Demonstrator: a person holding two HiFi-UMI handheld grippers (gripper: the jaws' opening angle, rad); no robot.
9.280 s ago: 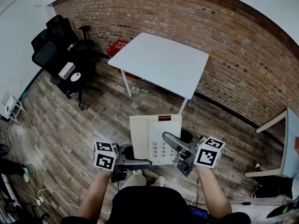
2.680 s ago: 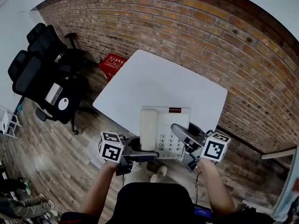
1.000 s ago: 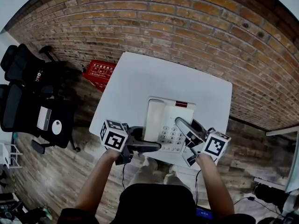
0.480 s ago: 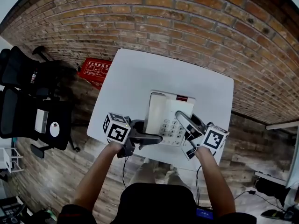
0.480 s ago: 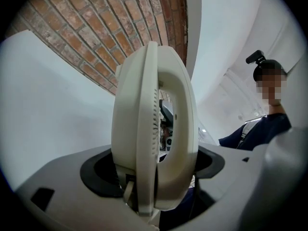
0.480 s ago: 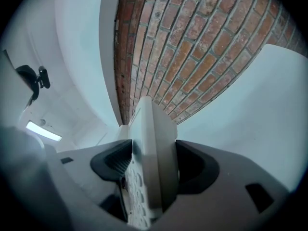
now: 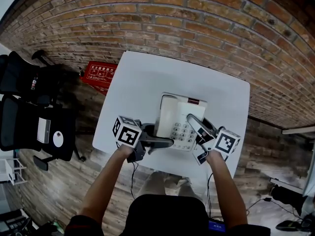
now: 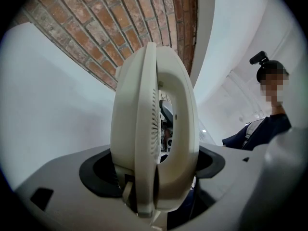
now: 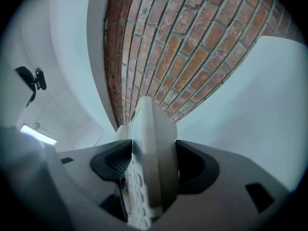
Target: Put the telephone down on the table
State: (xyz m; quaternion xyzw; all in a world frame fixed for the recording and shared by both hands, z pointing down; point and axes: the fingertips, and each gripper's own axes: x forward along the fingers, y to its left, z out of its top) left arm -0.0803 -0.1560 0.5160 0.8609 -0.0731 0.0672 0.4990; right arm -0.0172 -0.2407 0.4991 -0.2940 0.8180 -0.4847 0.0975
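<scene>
Telephone [image 7: 178, 117]: near 6 o'clock edge of table [image 7: 133, 82] — may overhang.
Left gripper [image 7: 162, 142]: clamped on handset side.
Right gripper [image 7: 194, 123]: clamped on keypad side — uneven release tips it.

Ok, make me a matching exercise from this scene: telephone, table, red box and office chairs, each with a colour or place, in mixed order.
1. telephone
2. table
3. red box
4. office chairs

A. black, far left
B. held between the left gripper and the right gripper
C. white, in front of the brick wall
D. on the floor by the table's far left corner

Pairs: 1-B, 2-C, 3-D, 4-A
</scene>
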